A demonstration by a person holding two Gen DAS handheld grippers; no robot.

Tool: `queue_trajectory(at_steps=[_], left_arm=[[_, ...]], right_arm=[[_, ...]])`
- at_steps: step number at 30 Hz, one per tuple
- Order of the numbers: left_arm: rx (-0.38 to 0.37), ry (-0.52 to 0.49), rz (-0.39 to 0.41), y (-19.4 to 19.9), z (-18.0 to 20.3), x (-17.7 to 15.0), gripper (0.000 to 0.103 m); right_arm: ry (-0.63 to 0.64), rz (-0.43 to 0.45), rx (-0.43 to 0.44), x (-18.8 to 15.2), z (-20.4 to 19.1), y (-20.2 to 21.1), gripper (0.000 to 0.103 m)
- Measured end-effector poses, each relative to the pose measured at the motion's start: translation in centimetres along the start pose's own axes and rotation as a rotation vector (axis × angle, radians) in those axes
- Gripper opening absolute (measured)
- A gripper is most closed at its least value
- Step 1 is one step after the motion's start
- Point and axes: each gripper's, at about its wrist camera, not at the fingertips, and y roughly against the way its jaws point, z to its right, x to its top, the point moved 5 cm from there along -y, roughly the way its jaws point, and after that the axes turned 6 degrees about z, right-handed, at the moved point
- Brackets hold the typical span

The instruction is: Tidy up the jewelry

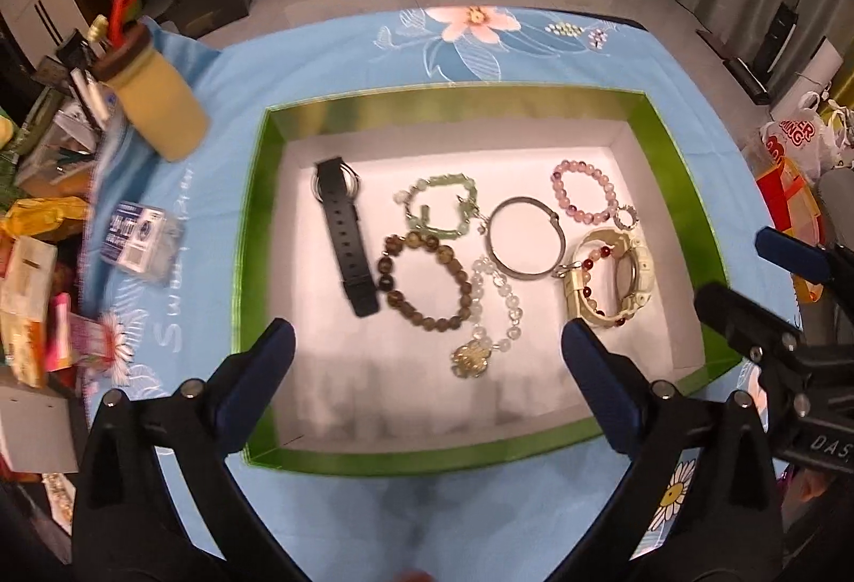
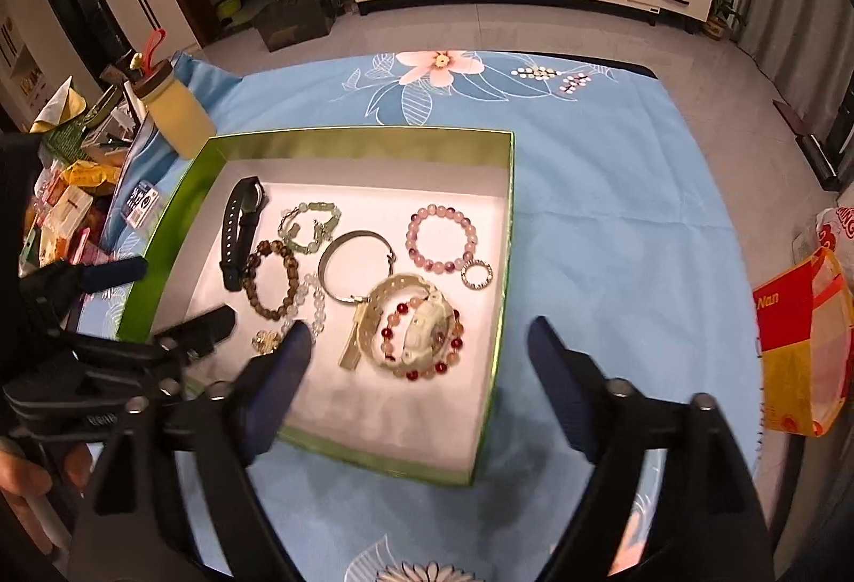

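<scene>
A green box [image 1: 251, 230] [image 2: 160, 230] with a white floor holds the jewelry: a black watch [image 1: 344, 235] [image 2: 237, 230], a green bead bracelet [image 1: 440, 203] [image 2: 309, 224], a brown bead bracelet [image 1: 421, 280] [image 2: 269, 280], a clear bead strand with a gold charm [image 1: 493, 310] [image 2: 315, 302], a silver bangle [image 1: 526, 238] [image 2: 355, 264], a pink bead bracelet [image 1: 584, 198] [image 2: 440, 240], a small ring [image 1: 625, 216] [image 2: 476, 273] and a cream watch with a red bead bracelet [image 1: 608, 278] [image 2: 421, 334]. My left gripper [image 1: 427, 342] hangs open above the box's near side, holding nothing. My right gripper [image 2: 419, 331] is open above the cream watch.
The box lies on a blue floral cloth [image 1: 331, 54] [image 2: 614, 208]. A yellow-green cup [image 1: 160, 112] [image 2: 179, 115] and a small packet [image 1: 141, 235] sit left of it, beside a heap of clutter [image 1: 37, 230]. An orange bag [image 2: 800, 342] stands at the right.
</scene>
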Motion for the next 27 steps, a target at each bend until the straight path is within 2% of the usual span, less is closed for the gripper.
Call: queue_trajectory(at_steps=[2,4,8,17,27], left_arm=[[0.007,0.004,-0.001,0.9,-0.3,0.2,0.101],[-0.020,0.011,-0.009,1.7,-0.3,0.3,0.101],[-0.062,0.038,-0.036,2.8,-0.3,0.3,0.101],[-0.037,0.067,-0.055,4.3,-1.2,0.8,0.101],[-0.025,0.095,-0.066,4.2,-1.8,0.8,0.101]], right_arm=[[0.010,-0.024,-0.005,0.0,-0.2,0.6,0.094],[0.030,-0.040,-0.013,0.0,-0.4,1.1,0.098],[0.071,-0.054,-0.025,-0.1,-1.0,2.0,0.099],[0.110,-0.042,-0.036,0.5,-2.0,3.7,0.101],[0.102,-0.049,-0.037,0.4,-2.2,3.2,0.101]])
